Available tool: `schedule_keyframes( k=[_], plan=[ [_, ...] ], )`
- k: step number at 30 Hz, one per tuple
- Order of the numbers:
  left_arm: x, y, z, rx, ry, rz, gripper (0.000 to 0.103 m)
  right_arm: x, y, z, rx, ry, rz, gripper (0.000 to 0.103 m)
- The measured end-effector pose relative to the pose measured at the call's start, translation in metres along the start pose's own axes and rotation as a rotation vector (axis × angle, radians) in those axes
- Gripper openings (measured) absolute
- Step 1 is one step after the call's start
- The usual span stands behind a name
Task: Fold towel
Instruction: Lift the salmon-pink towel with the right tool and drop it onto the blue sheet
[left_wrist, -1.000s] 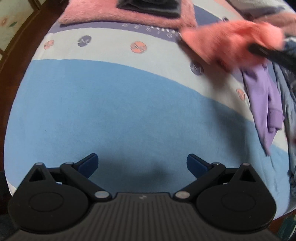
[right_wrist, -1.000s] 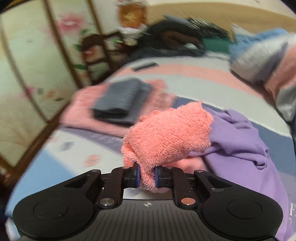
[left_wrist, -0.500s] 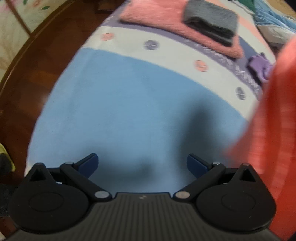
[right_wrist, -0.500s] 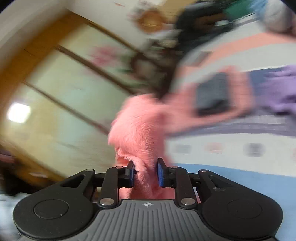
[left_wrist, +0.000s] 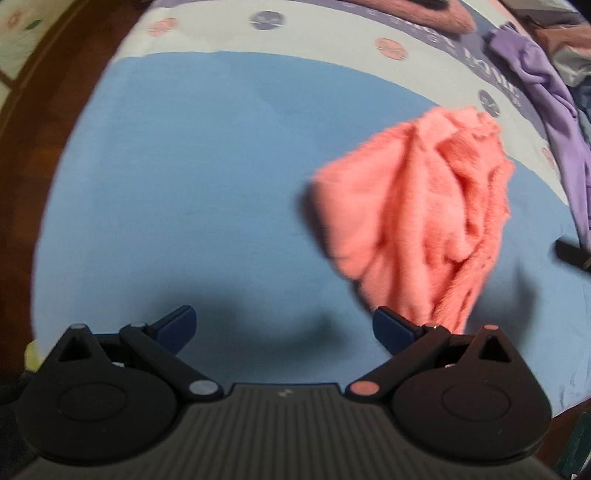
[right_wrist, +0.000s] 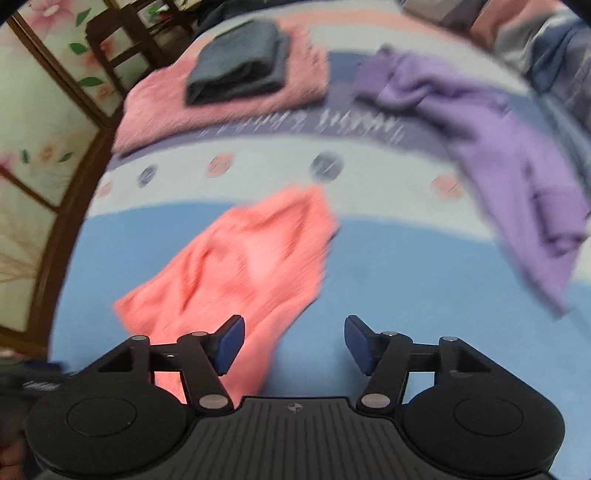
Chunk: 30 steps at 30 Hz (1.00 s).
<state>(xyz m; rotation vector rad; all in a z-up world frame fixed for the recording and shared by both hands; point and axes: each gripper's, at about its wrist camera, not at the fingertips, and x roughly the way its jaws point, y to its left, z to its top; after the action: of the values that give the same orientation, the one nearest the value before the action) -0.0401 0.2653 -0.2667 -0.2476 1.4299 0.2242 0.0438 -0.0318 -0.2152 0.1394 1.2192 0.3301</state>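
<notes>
While the left gripper (left_wrist: 284, 326) hovers with its jaws wide and empty at the bottom of the left wrist view, the coral towel (left_wrist: 417, 218) lies rumpled right of centre on the blue bedspread (left_wrist: 184, 166). At lower left in the right wrist view, the same towel (right_wrist: 240, 266) sits by the right gripper (right_wrist: 293, 343), also spread wide and empty. Judging by the creases, spreading it flat is in hand; next, each gripper needs a corner to pinch.

Fuzzy, deep-pile coral-pink terry towel (left_wrist: 417, 221), crumpled and matt. Smooth, flat-woven blue, white and purple striped bed cover (left_wrist: 184, 166), also matt. Soft lilac knit garment (right_wrist: 509, 147), limp. Ribbed dark grey folded cloth (right_wrist: 236, 70) on shaggy pink folded towel (right_wrist: 162, 107). Matt black plastic gripper (right_wrist: 291, 341), ridged housing, blue rubbery pads, dull metal pivot pins. Glossy dark wood floor (left_wrist: 33, 147).
</notes>
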Motion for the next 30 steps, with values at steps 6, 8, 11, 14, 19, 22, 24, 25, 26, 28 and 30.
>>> schedule_keyframes(
  k=[6, 8, 11, 14, 19, 22, 24, 25, 26, 28, 30],
  plan=[
    [0.002, -0.01, 0.004, 0.001, -0.029, -0.003, 0.103, 0.046, -0.011, -0.006, 0.164, 0.026, 0.051, 0.06],
    [0.001, -0.012, 0.005, 0.002, -0.034, -0.002, 0.103, 0.061, -0.017, -0.001, 0.214, 0.012, 0.08, 0.056],
    [0.001, -0.015, 0.006, 0.004, -0.042, -0.001, 0.103, 0.071, -0.025, 0.004, 0.266, -0.015, 0.116, 0.006],
    [0.003, -0.014, 0.007, 0.002, -0.05, -0.004, 0.103, 0.042, -0.035, 0.004, 0.251, -0.064, 0.12, 0.006],
    [0.003, -0.019, 0.018, -0.006, -0.095, -0.014, 0.103, -0.008, -0.05, 0.005, 0.224, -0.146, 0.128, 0.006],
    [0.006, -0.025, 0.024, -0.021, -0.109, -0.017, 0.103, -0.035, -0.07, -0.001, 0.227, -0.178, 0.044, 0.006],
    [0.009, -0.031, 0.026, -0.029, -0.102, -0.021, 0.103, -0.043, -0.077, -0.006, 0.222, -0.177, 0.042, 0.007],
    [0.011, -0.035, 0.027, -0.028, -0.099, -0.031, 0.103, -0.046, -0.081, -0.009, 0.22, -0.176, 0.041, 0.007],
    [0.011, -0.036, 0.028, -0.023, -0.095, -0.048, 0.103, -0.05, -0.085, -0.011, 0.217, -0.176, 0.039, 0.006],
    [0.006, -0.05, 0.025, 0.005, -0.096, -0.12, 0.103, -0.058, -0.092, -0.016, 0.212, -0.174, 0.037, 0.006],
    [-0.001, -0.065, 0.022, 0.043, -0.099, -0.203, 0.103, -0.066, -0.1, -0.021, 0.207, -0.173, 0.034, 0.006]
  ],
)
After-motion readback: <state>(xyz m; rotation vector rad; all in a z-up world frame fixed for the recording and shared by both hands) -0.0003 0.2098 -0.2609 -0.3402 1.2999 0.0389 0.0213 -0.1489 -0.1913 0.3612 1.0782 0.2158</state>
